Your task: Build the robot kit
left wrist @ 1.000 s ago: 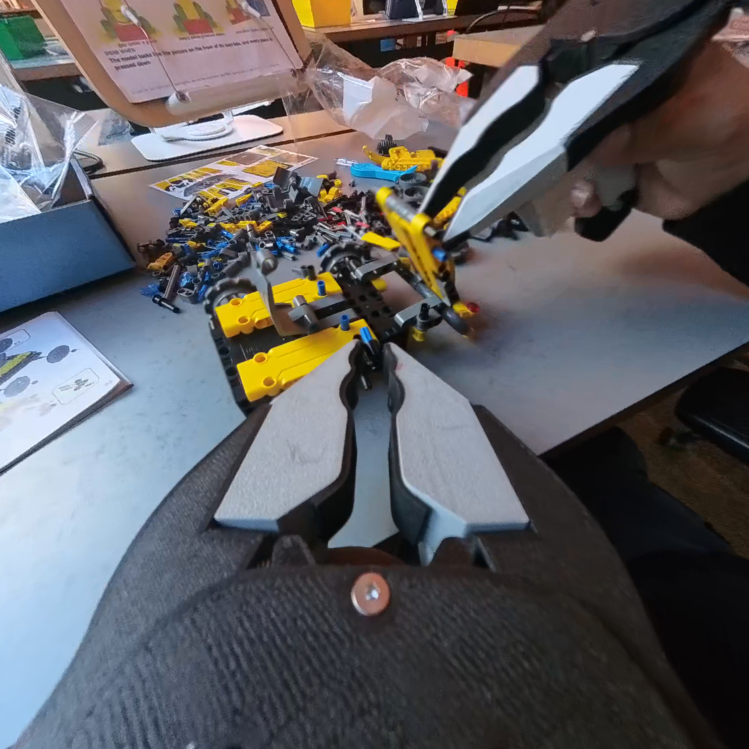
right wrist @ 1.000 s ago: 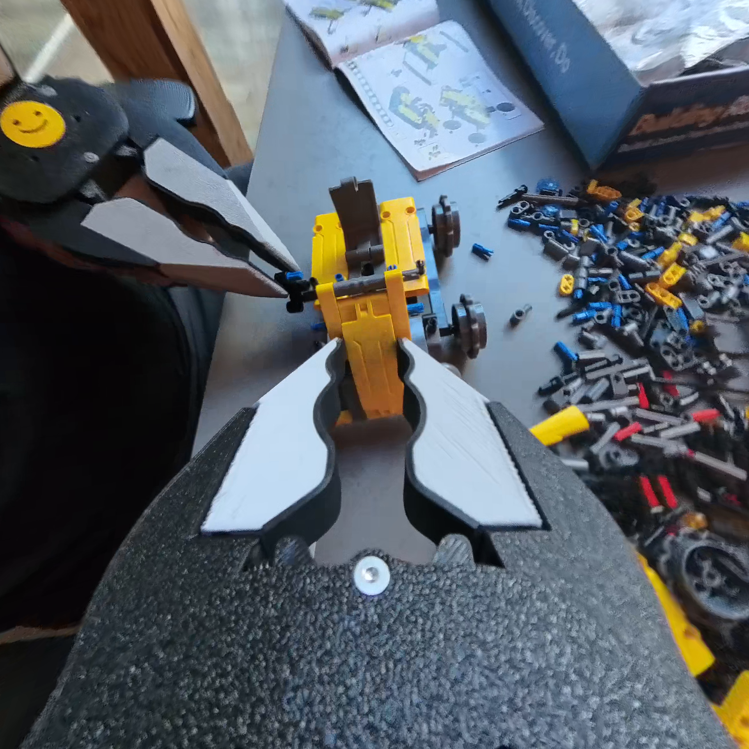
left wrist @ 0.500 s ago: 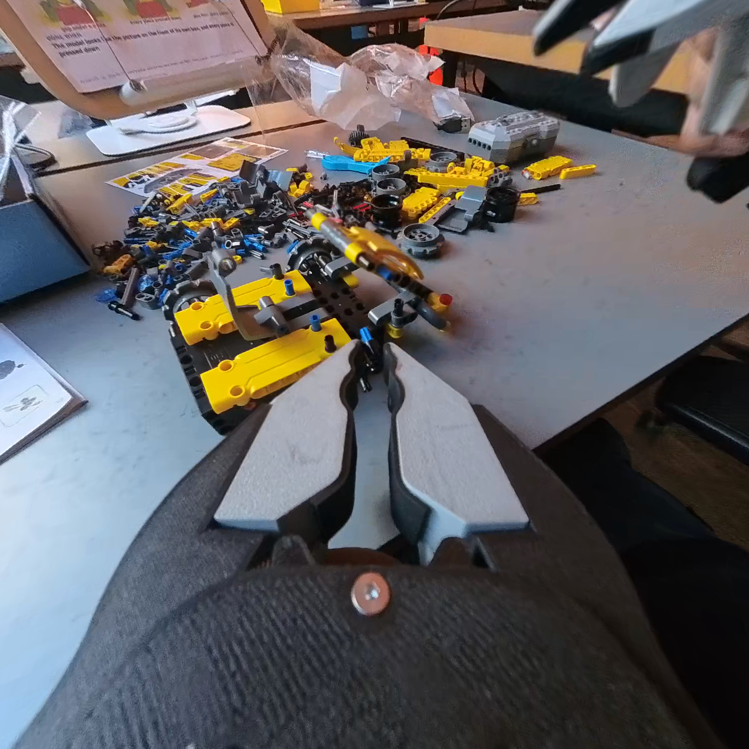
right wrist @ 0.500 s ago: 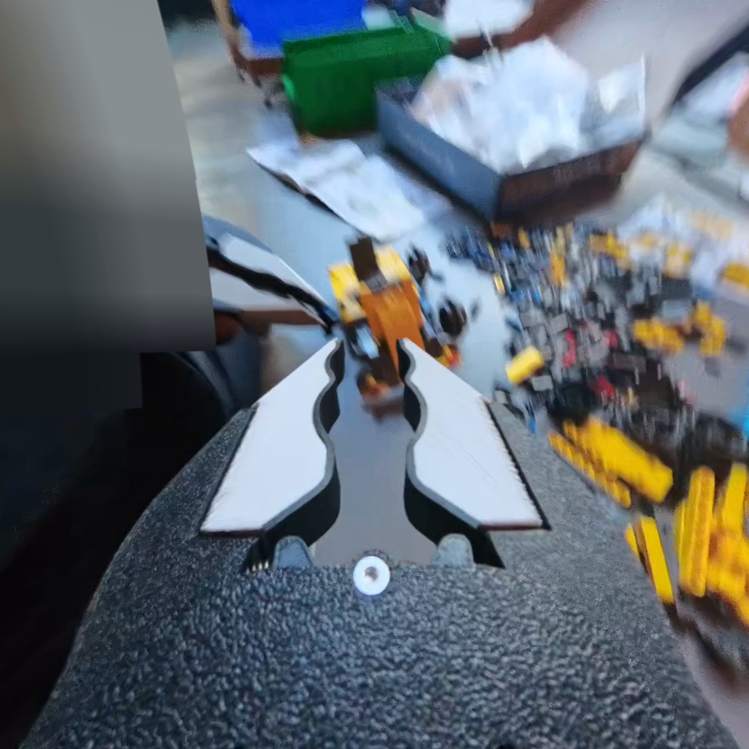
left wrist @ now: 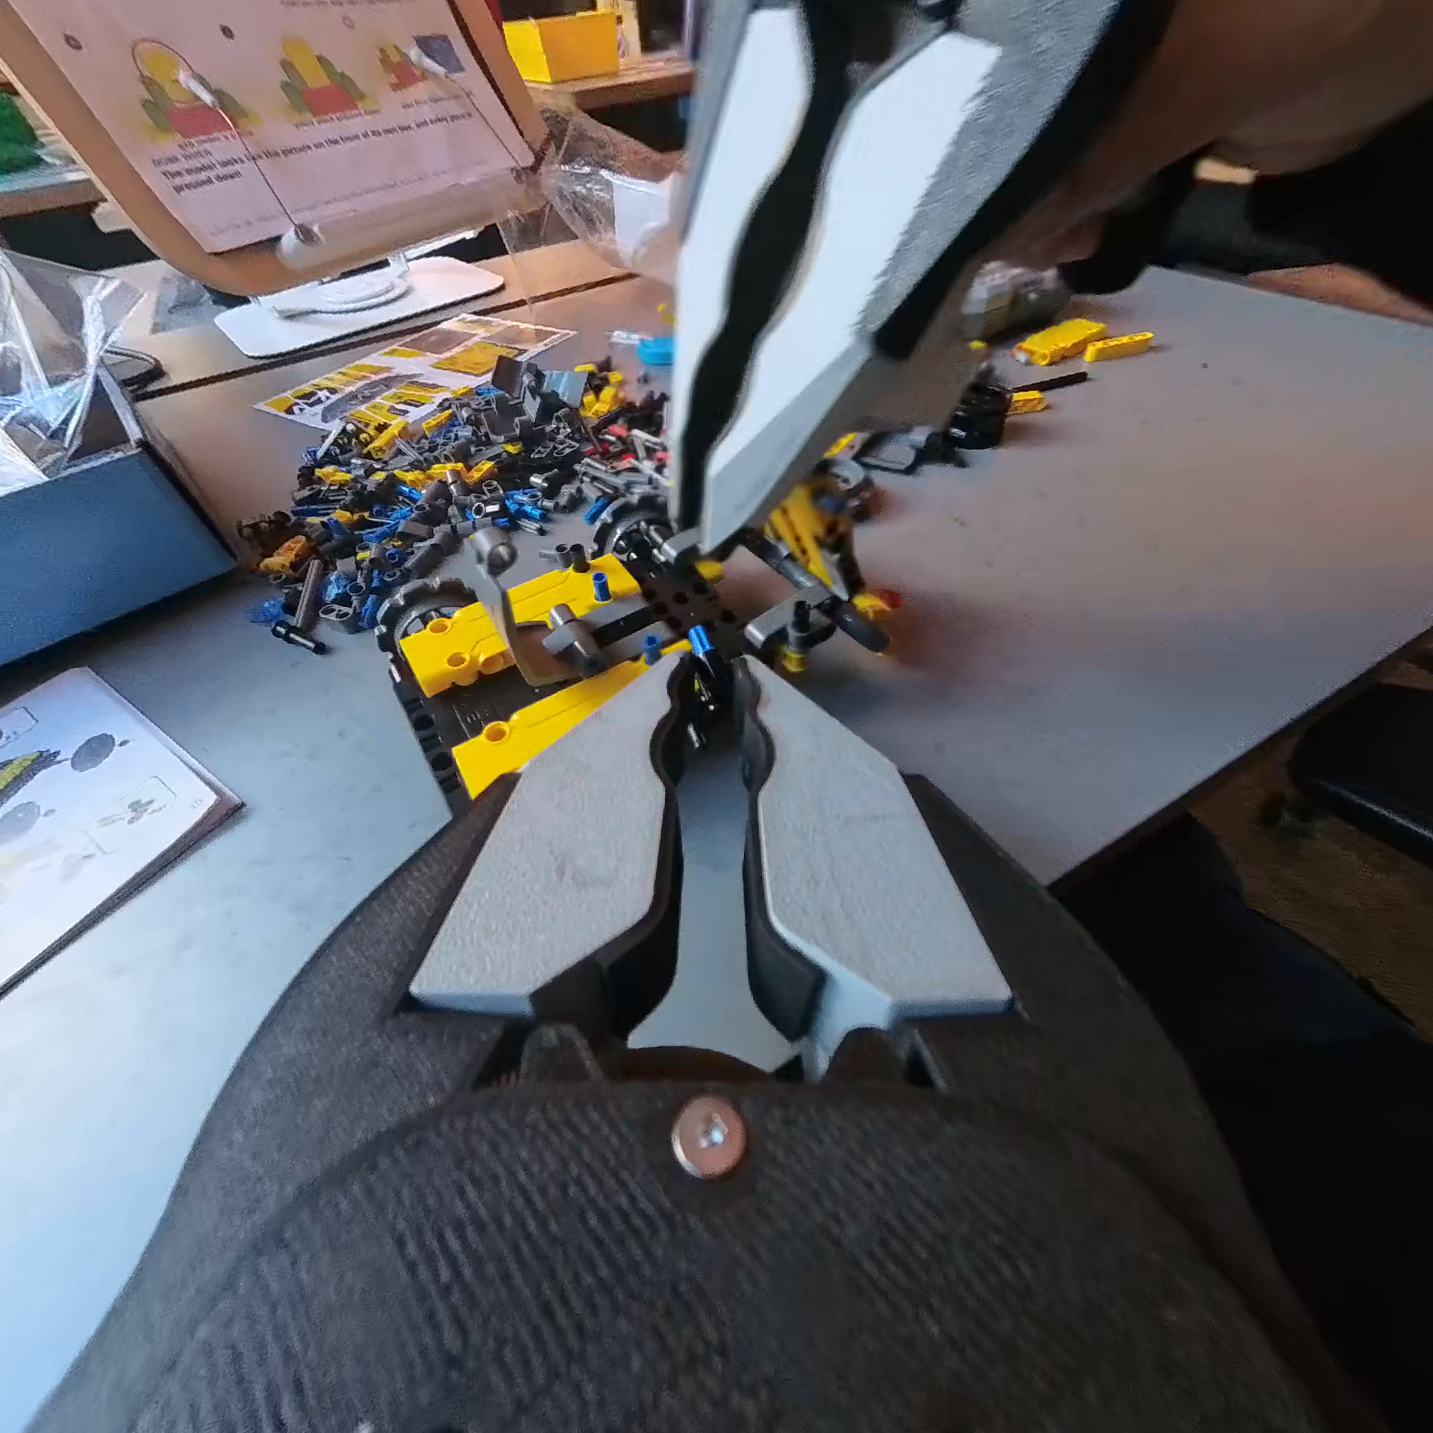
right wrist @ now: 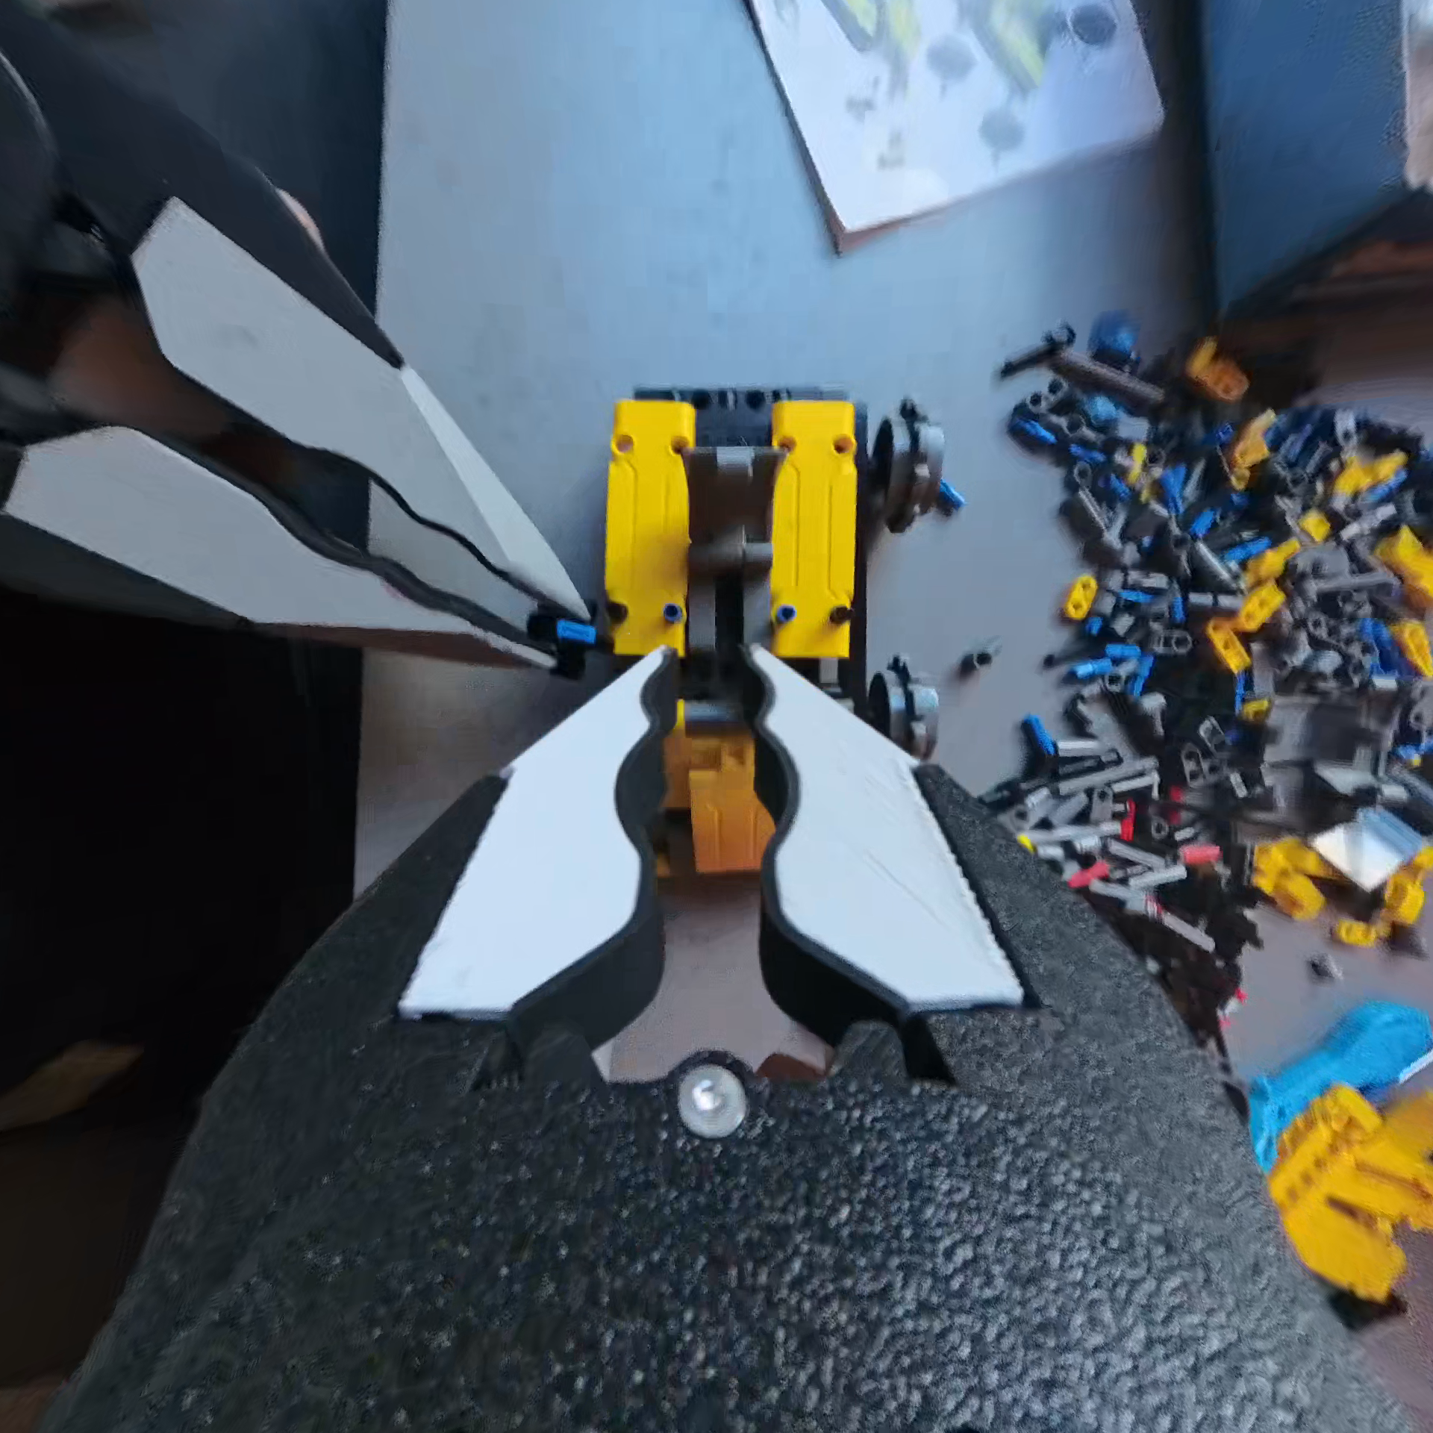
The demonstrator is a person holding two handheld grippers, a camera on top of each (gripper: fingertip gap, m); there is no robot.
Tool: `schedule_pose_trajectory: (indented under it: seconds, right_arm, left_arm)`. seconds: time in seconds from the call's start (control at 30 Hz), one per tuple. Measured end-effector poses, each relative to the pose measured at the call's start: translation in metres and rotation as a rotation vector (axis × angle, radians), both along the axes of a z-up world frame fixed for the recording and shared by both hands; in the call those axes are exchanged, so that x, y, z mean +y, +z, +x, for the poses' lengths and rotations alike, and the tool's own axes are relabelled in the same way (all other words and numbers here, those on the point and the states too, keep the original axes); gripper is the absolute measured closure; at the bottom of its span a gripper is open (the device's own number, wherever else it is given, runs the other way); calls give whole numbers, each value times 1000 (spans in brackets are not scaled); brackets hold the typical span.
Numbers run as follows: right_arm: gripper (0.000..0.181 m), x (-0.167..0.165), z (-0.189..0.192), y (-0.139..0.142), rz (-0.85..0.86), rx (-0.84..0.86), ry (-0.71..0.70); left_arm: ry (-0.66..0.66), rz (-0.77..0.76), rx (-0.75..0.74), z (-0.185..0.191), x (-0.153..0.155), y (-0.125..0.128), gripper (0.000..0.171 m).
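A yellow and black brick-built vehicle model [left wrist: 543,620] lies on the grey table [left wrist: 1085,620]. My left gripper [left wrist: 709,678] is shut on a blue and black pin [left wrist: 702,647] at the model's near side; it also shows in the right wrist view [right wrist: 570,636]. My right gripper [right wrist: 707,659] comes down from above [left wrist: 690,543]. Its fingers are close together, with the tips on the dark middle part of the model [right wrist: 651,527]. The model's yellow arm [right wrist: 721,822] lies low under the right fingers.
A pile of small loose parts [left wrist: 465,481] lies beyond the model [right wrist: 1241,581]. An open booklet [left wrist: 77,791], a blue box [left wrist: 93,527] and a board with a printed sheet [left wrist: 310,116] stand to the left. The table edge [left wrist: 1163,814] runs close on the right. The grippers are tip to tip, or close to it.
My right gripper let go of the raised yellow arm, which dropped down, swung up and away, then came back down onto the model's middle. My left gripper kept its hold.
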State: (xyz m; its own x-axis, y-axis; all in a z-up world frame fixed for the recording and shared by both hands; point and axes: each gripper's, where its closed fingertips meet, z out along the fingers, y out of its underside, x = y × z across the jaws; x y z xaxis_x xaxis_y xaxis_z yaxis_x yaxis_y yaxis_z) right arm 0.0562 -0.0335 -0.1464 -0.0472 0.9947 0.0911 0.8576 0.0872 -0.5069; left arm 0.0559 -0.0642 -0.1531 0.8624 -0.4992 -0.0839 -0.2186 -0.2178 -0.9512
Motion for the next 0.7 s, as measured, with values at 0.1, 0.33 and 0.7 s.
schedule_pose_trajectory:
  seconds: [0.1, 0.33, 0.7]
  right_arm:
    - [170, 1, 19, 2, -17, 38, -62]
    - [166, 12, 64, -6, -73, 81, -246]
    - [146, -12, 36, 22, -122, 277, -219]
  left_arm:
    - [-4, -1, -26, 0, 3, -1, 166]
    - [-19, -3, -30, 6, 1, -2, 166]
    - [-43, -30, -21, 21, -3, -10, 166]
